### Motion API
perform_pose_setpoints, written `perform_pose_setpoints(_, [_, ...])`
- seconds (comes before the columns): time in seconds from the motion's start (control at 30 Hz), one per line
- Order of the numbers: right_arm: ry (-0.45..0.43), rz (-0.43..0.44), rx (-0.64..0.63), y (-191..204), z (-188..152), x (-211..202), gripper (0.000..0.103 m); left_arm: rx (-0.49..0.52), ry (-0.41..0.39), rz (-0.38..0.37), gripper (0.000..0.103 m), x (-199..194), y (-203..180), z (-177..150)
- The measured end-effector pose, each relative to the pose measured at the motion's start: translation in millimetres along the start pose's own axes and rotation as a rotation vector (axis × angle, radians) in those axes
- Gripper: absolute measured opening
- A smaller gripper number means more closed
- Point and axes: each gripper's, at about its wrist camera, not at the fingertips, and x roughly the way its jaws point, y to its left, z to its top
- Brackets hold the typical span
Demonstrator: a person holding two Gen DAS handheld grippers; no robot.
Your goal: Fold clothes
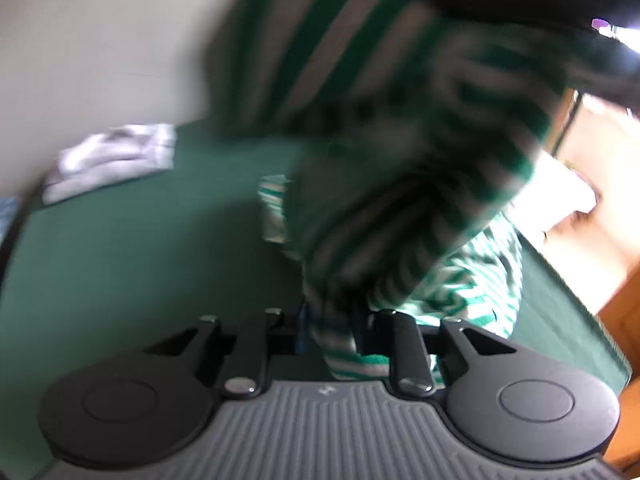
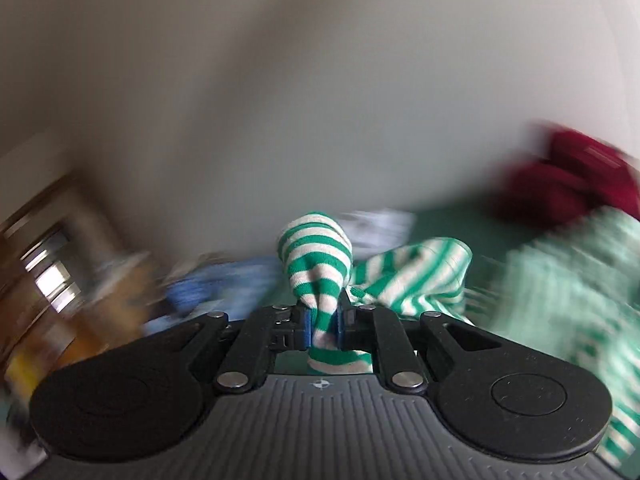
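Observation:
A green-and-white striped garment (image 1: 400, 184) hangs up off the green table (image 1: 132, 264) in the left wrist view, blurred by motion. My left gripper (image 1: 332, 332) is shut on a bunched fold of it, with cloth running up and to the right from the jaws. In the right wrist view my right gripper (image 2: 323, 326) is shut on another part of the striped garment (image 2: 316, 264), which bulges above the blue pads (image 2: 306, 326). More of the striped cloth trails off to the right over the green table (image 2: 452, 216).
A folded white garment (image 1: 112, 160) lies at the far left of the table by the pale wall. In the right wrist view a dark red garment (image 2: 572, 176) sits far right, blue cloth (image 2: 212, 284) lies left, and a wooden piece of furniture (image 2: 48, 260) stands beyond.

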Motion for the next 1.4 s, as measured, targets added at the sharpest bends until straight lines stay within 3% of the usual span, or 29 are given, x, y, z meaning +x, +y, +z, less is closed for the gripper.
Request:
perform_pose_setpoints(0.07, [0.025,0.144,-0.053,45,-10,27,0.012,-0.052,-0.029,0.069,0.013,-31,40,-2])
perform_pose_setpoints(0.1, [0.043,0.199,-0.068,67,-19,45,0.013,-0.076,-0.031,0.108,0.0,-45,60,-8])
perform_pose_setpoints(0.17, [0.078,0.254,-0.092,102,-40,93,0.015,-0.112,-0.016,0.186,0.0,-68,99,-23])
perform_pose_setpoints(0.23, [0.111,0.272,-0.109,131,-56,125,0.028,-0.146,0.004,0.251,0.0,-89,134,-38])
perform_pose_setpoints(0.3, [0.109,0.26,-0.093,146,-61,135,0.051,-0.175,0.029,0.251,0.0,-103,156,-59])
perform_pose_setpoints(0.37, [0.059,0.258,-0.051,148,-65,123,0.06,-0.182,0.044,0.232,0.005,-111,168,-79])
perform_pose_setpoints(0.4, [0.03,0.214,-0.039,143,-67,113,0.071,-0.18,0.053,0.217,0.016,-111,169,-86])
perform_pose_setpoints(0.43, [0.003,0.134,-0.039,135,-68,105,0.075,-0.178,0.064,0.199,0.034,-109,168,-92])
perform_pose_setpoints(0.5, [-0.025,-0.069,-0.061,116,-71,93,0.081,-0.162,0.077,0.16,0.048,-101,159,-98])
perform_pose_setpoints(0.57, [0.019,-0.376,-0.139,90,-79,94,0.081,-0.14,0.083,0.108,0.058,-95,142,-101])
perform_pose_setpoints(0.63, [0.067,-0.648,-0.209,51,-89,102,0.08,-0.122,0.086,0.054,0.083,-88,120,-103])
perform_pose_setpoints(0.67, [0.091,-0.784,-0.244,31,-94,106,0.08,-0.116,0.095,0.024,0.089,-86,114,-106])
perform_pose_setpoints(0.7, [0.116,-0.862,-0.247,10,-99,109,0.08,-0.107,0.105,-0.01,0.093,-83,106,-107])
perform_pose_setpoints(0.77, [0.171,-0.914,-0.193,-37,-106,114,0.078,-0.081,0.131,-0.068,0.093,-75,91,-108])
perform_pose_setpoints(0.87, [0.202,-0.902,0.009,-93,-111,106,0.023,-0.009,0.206,-0.095,0.088,-52,61,-112])
perform_pose_setpoints(0.9, [0.185,-0.884,0.047,-99,-108,98,0.017,0.016,0.226,-0.099,0.087,-46,55,-113])
perform_pose_setpoints(1.03, [0.035,-0.802,0.028,-69,-90,36,0.013,0.066,0.259,-0.096,0.087,-21,32,-111])
perform_pose_setpoints(1.2, [-0.2,-0.712,0.11,-18,-67,-96,0.011,0.121,0.262,-0.037,0.075,10,10,-98])
perform_pose_setpoints(1.33, [-0.184,-0.824,0.072,-6,-76,-137,0.012,0.098,0.286,-0.02,0.061,30,11,-82])
perform_pose_setpoints(1.4, [-0.128,-0.82,0.115,-15,-88,-144,0.014,0.076,0.277,-0.008,0.054,33,15,-74])
